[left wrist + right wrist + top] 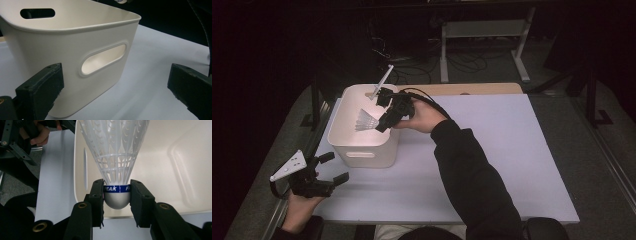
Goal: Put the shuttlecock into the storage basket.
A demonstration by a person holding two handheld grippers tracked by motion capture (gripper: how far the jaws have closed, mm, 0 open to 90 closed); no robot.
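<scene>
White plastic shuttlecock (117,157) – blue-banded cork pinched in right claw (117,197) – above bin (160,170)

I see the bin (362,150) on the table's (492,165) left half, the shuttlecock (366,121) above its inside, my left gripper (329,170) just before it.

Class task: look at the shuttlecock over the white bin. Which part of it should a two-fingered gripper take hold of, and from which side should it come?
Grip the shuttlecock at its rounded cork base, on the blue band, as the right gripper does here. Come from the base end, with one of the fingers on each side. The base is firm and narrow; the plastic skirt flares wide and looks likely to bend. The white bin lies beyond.
</scene>
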